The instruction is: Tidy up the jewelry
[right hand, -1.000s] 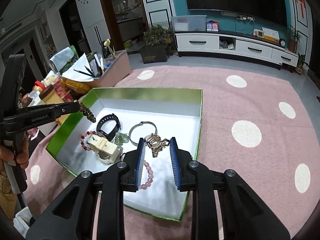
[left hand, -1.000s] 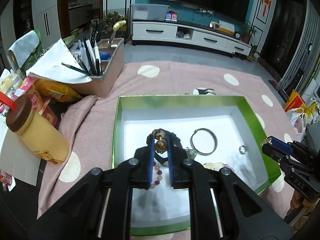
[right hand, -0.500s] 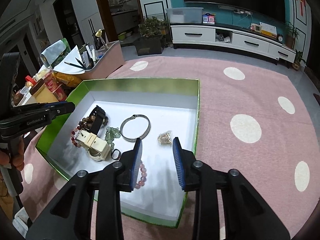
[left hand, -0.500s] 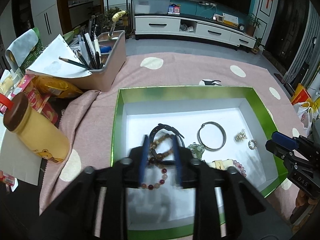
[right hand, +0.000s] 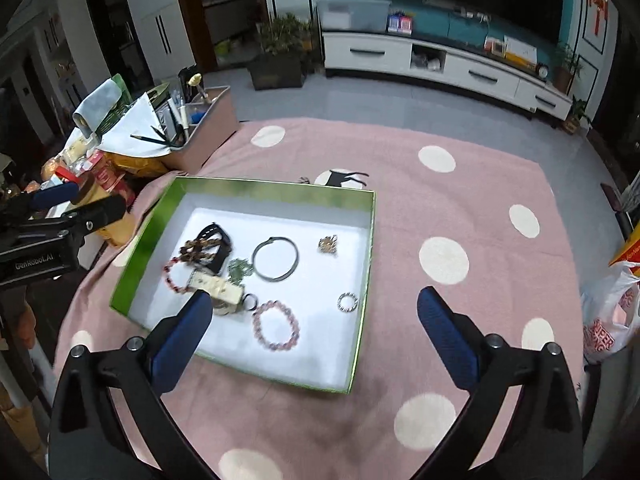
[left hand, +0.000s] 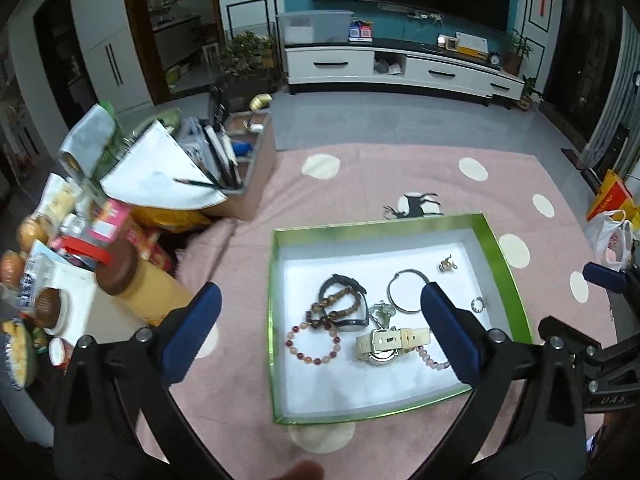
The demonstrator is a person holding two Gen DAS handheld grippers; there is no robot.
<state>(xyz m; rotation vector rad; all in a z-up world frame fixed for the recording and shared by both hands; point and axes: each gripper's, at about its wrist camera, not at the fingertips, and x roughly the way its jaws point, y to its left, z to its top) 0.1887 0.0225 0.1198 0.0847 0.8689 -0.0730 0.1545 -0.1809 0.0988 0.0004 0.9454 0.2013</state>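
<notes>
A green-rimmed box (left hand: 276,312) (right hand: 360,332) with a white floor holds the jewelry. Inside lie a brown bead bracelet (left hand: 334,308) (right hand: 196,246) on a black watch (right hand: 218,246), a red bead bracelet (left hand: 312,344), a cream watch (left hand: 390,342) (right hand: 218,288), a silver bangle (left hand: 406,292) (right hand: 276,258), a pink bead bracelet (right hand: 276,326), a gold charm (left hand: 447,265) (right hand: 328,244) and a small ring (left hand: 478,304) (right hand: 347,302). My left gripper (left hand: 320,336) is wide open and empty, raised above the box. My right gripper (right hand: 316,338) is wide open and empty too.
A pink dotted cloth (right hand: 460,200) covers the table. A pen organizer (left hand: 248,160) stands at the back left. A brown-capped yellow bottle (left hand: 140,284) and snack packs (left hand: 108,216) crowd the left side. A plastic bag (right hand: 612,320) lies at the right edge.
My left gripper let go of the brown bead bracelet, which now lies on the black watch. My right gripper dropped the gold charm in the box. Both opened wide and pulled back and up.
</notes>
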